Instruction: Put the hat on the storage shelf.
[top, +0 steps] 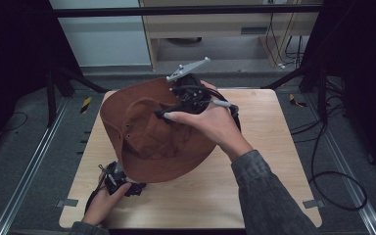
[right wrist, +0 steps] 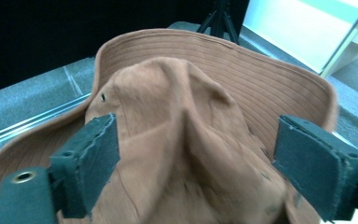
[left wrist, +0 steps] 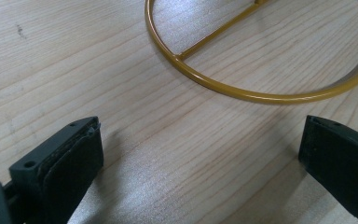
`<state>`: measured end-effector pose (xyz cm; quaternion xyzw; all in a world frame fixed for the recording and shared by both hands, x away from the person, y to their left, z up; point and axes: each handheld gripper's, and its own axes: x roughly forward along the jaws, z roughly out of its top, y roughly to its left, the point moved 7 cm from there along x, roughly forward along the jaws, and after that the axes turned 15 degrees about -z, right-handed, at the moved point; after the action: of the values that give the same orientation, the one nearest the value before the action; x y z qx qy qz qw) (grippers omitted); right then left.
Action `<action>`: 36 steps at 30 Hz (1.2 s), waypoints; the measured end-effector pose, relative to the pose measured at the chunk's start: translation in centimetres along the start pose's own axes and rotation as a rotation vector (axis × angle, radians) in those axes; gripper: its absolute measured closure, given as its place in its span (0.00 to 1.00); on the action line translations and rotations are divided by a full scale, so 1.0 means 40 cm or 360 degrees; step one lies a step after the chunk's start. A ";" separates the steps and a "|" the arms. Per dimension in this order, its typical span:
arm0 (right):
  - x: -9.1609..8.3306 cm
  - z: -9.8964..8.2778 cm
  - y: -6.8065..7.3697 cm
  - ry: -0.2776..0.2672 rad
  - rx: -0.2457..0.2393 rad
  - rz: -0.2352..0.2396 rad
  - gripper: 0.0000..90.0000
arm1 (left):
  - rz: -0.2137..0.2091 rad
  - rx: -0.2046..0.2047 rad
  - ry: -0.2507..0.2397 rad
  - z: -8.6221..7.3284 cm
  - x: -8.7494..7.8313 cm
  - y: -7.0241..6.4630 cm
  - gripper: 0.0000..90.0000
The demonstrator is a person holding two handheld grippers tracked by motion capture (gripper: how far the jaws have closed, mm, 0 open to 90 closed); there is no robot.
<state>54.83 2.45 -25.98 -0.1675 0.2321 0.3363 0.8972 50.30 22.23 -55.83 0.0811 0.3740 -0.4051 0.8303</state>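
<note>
A brown wide-brimmed hat [top: 147,137] sits over the left-middle of the wooden table [top: 274,166]. My right gripper [top: 191,95] is at the hat's far side, held from above. In the right gripper view it [right wrist: 196,158] is open, one jaw on each side of the hat's dented crown [right wrist: 177,93]. My left gripper [top: 120,181] lies low at the hat's near-left brim. In the left gripper view it [left wrist: 200,163] stands open just above the bare wood, with nothing between the jaws. A gold wire ring with a straight spoke [left wrist: 261,97] lies on the table just beyond it.
Black frame posts [top: 54,88] stand at both sides of the table. Cables [top: 338,176] loop on the grey floor to the right. A pale cabinet [top: 225,29] stands behind the table's far edge.
</note>
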 end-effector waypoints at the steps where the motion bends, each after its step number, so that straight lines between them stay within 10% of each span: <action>1: -0.008 -0.005 -0.008 0.0003 0.0009 -0.0007 0.14 | 0.0000 0.0000 0.0000 0.000 0.000 0.000 0.00; 25: -0.175 -0.215 -0.273 -0.0066 0.0242 -0.0317 0.11 | 0.0008 0.0000 -0.0013 0.001 0.001 0.000 0.00; 36: -0.178 -0.389 -0.330 -0.0041 0.0305 -0.0442 0.13 | 0.0005 -0.0001 -0.0007 0.000 0.001 0.000 0.00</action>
<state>54.36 -17.85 -33.34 -0.1074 0.2262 0.1877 0.9498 50.31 22.21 -55.85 0.0806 0.3721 -0.4040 0.8318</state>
